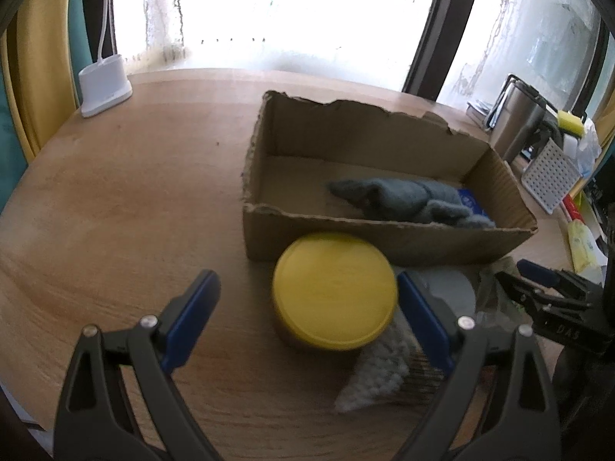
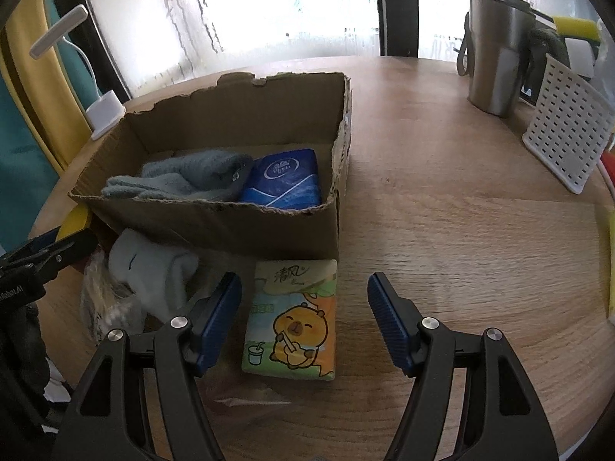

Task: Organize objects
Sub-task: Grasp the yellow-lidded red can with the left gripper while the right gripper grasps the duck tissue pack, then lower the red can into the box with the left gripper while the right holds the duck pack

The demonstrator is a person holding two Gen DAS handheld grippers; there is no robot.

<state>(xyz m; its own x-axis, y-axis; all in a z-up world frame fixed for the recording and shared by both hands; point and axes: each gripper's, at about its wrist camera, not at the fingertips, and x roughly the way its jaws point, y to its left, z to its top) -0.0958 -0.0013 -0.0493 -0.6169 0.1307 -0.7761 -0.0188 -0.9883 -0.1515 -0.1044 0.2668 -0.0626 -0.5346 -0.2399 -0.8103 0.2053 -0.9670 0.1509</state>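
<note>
A torn cardboard box sits on the round wooden table. Inside lie grey socks and a blue tissue pack. A yellow-lidded jar stands in front of the box, between the fingers of my left gripper, which is open around it without touching. My right gripper is open over a cartoon tissue pack lying in front of the box. A pale sock and a clear plastic bag lie left of that pack.
A steel tumbler and a white perforated basket stand at the right. A white lamp base stands at the far left. A knitted cloth lies by the jar.
</note>
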